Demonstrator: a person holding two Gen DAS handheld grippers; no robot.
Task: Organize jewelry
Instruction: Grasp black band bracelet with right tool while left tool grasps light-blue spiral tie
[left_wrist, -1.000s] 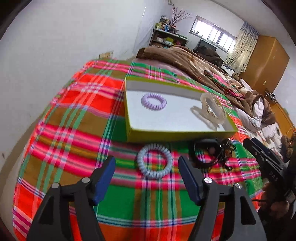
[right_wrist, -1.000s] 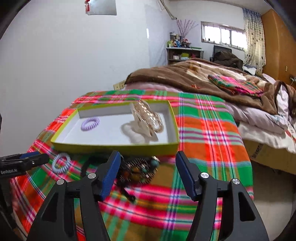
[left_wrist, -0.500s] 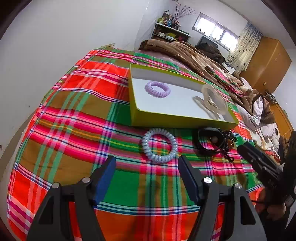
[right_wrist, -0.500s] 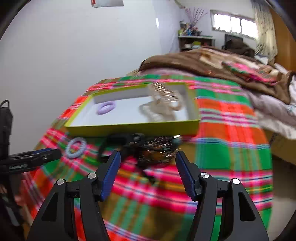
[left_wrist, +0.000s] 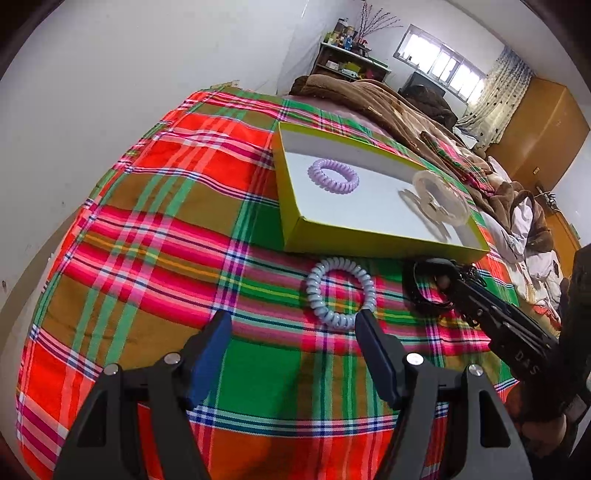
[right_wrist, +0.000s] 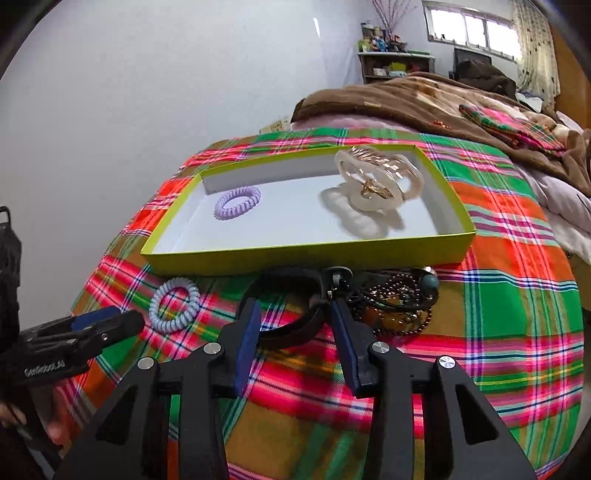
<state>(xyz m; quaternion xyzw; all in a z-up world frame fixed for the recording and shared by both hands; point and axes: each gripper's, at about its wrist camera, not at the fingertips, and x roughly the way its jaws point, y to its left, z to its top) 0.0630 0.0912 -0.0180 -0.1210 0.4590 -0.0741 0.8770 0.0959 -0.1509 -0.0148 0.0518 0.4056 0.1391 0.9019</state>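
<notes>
Step in hand: right gripper (right_wrist: 293, 314) fingers, just narrowing, straddle the black bracelet (right_wrist: 284, 306), grip seemingly incomplete; left gripper (left_wrist: 293, 326) fingers wide, empty; next: close, lift into far tray (right_wrist: 306, 251).

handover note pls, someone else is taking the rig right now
Left claw: open, at the pale blue coil tie, not gripping.
Right claw: jaws just been closing around the black band; grip not confirmed.
Done: lilac coil tie and clear hair clip are in the green box.
Left: blue tie, black band and bead tangle, all on the blanket in front of the box.
</notes>
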